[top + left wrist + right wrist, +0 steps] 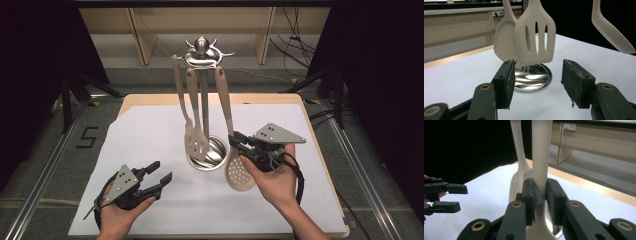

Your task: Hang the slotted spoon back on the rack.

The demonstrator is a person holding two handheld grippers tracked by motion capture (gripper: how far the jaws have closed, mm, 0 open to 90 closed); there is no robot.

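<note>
A steel utensil stand (201,50) with a round base (216,156) holds several beige utensils at the table's middle. A slotted spatula (196,141) and a plain turner hang over the base. My right gripper (235,143) is shut on the neck of the perforated skimmer (239,174), whose handle (223,95) still reaches up to the stand's top. In the right gripper view the jaws (540,195) pinch that handle (540,157). My left gripper (162,171) stands open at the front left, nothing between its jaws (537,82), pointed at the slotted spatula (537,42) and base (534,78).
White paper (150,130) covers the wooden table (210,98). The plain turner (504,42) hangs behind the slotted spatula. The skimmer's bowl (610,27) hangs at the upper right of the left gripper view. My left gripper (445,197) appears far left in the right gripper view.
</note>
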